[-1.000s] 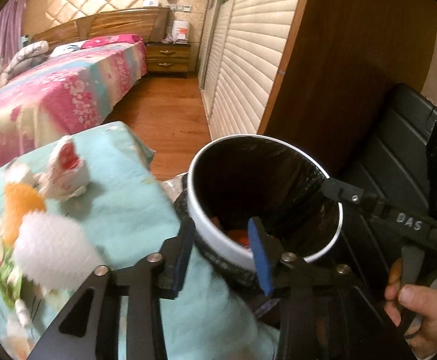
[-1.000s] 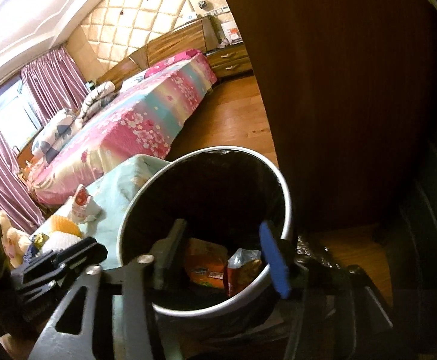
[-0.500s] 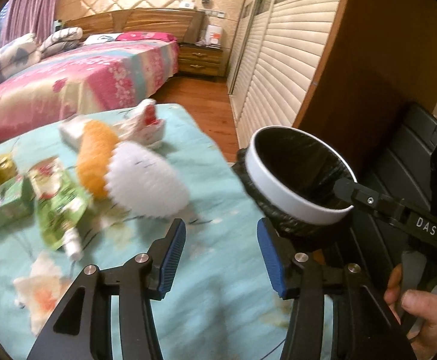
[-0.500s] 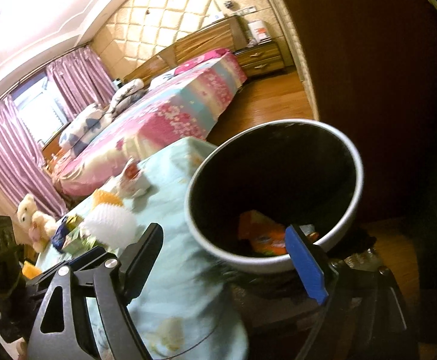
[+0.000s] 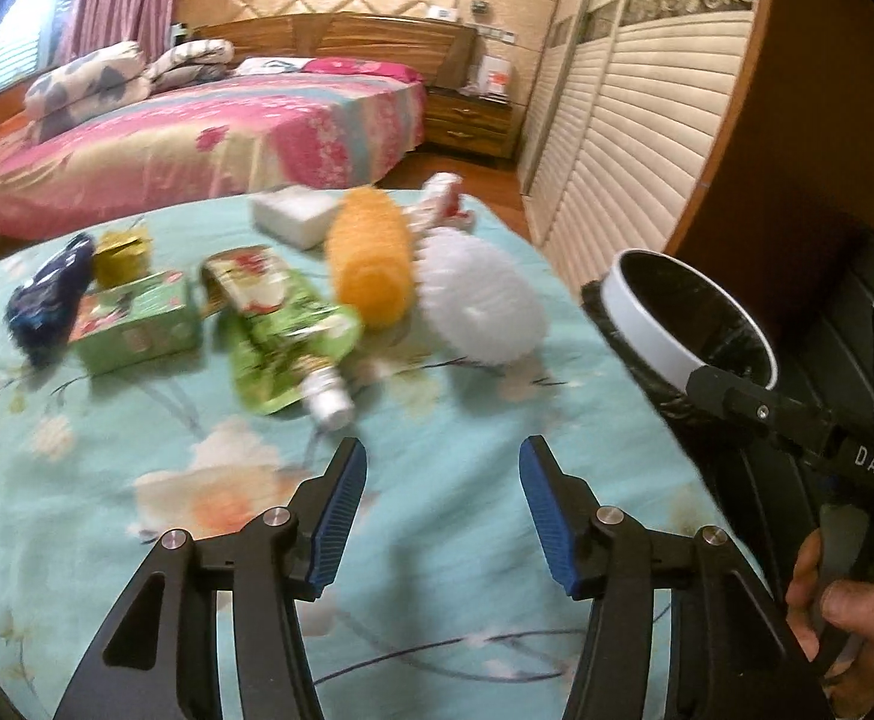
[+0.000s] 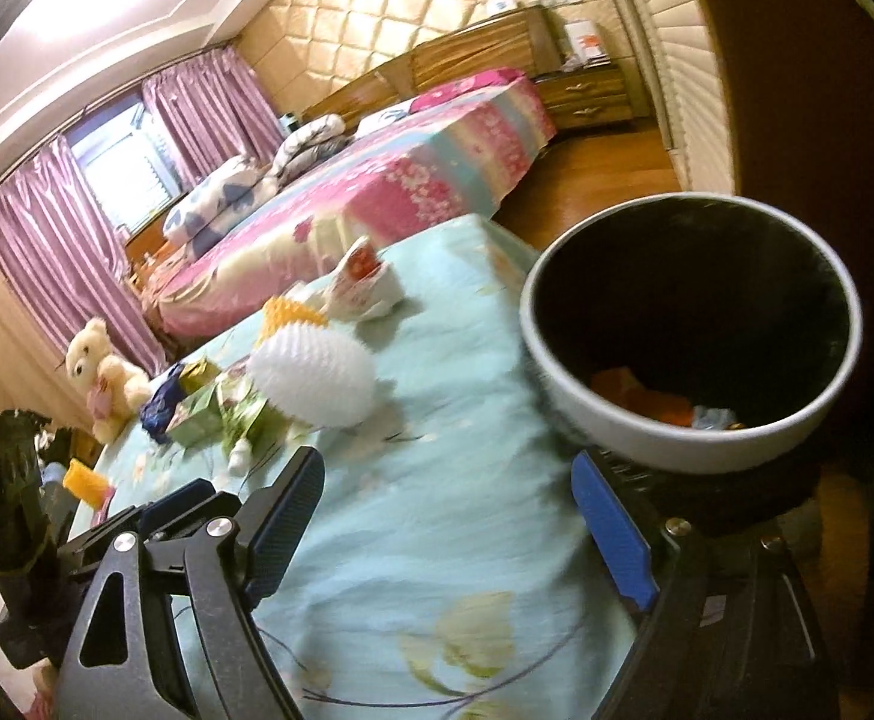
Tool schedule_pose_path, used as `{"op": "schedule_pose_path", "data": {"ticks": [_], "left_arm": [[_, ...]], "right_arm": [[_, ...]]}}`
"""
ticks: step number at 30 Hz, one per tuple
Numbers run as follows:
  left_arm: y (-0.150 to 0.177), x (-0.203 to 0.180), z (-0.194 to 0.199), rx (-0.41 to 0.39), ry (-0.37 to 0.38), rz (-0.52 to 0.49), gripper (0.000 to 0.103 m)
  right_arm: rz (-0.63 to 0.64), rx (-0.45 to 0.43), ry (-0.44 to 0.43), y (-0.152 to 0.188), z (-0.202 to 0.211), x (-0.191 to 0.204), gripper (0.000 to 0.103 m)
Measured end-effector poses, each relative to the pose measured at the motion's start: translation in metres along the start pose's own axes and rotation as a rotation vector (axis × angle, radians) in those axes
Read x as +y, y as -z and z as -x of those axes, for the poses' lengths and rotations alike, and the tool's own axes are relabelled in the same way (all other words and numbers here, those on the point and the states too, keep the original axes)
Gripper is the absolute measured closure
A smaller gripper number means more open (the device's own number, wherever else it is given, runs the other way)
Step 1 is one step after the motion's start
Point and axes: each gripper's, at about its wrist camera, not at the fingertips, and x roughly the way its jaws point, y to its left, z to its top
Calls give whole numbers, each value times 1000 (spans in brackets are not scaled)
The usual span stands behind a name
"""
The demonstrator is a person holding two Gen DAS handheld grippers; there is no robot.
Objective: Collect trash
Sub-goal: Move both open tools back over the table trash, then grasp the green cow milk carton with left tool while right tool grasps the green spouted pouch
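Both grippers swung off the trash bin (image 6: 692, 432) toward the counter (image 5: 449, 516), left gripper (image 5: 442, 519) fingers spread and empty, so I'd line up on the green pouch (image 5: 284, 330) before closing

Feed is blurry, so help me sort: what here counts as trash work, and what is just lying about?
Job:
trash bin
green pouch
green carton
white foam net
orange foam net
blue wrapper

Lying about:
teddy bear
bed
nightstand
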Motion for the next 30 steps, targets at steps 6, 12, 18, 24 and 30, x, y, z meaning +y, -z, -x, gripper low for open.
{"op": "schedule_pose_path", "data": {"ticks": [6,12,18,24,30], "left_arm": [[7,23,9,2,-41,45,50],[13,49,19,1,-78,74,50],[15,79,25,2,-110,93,50],[9,110,27,9,-141,77,50],[-7,141,17,31,-130,46,48]], "right_arm": [[23,36,-29,6,-17,18,17],[46,56,-56,11,-27,38,17],[68,78,-86,14,-39,61,17],[86,104,-108,18,-55,83,17],[98,126,-120,19,-70,101,17]]}}
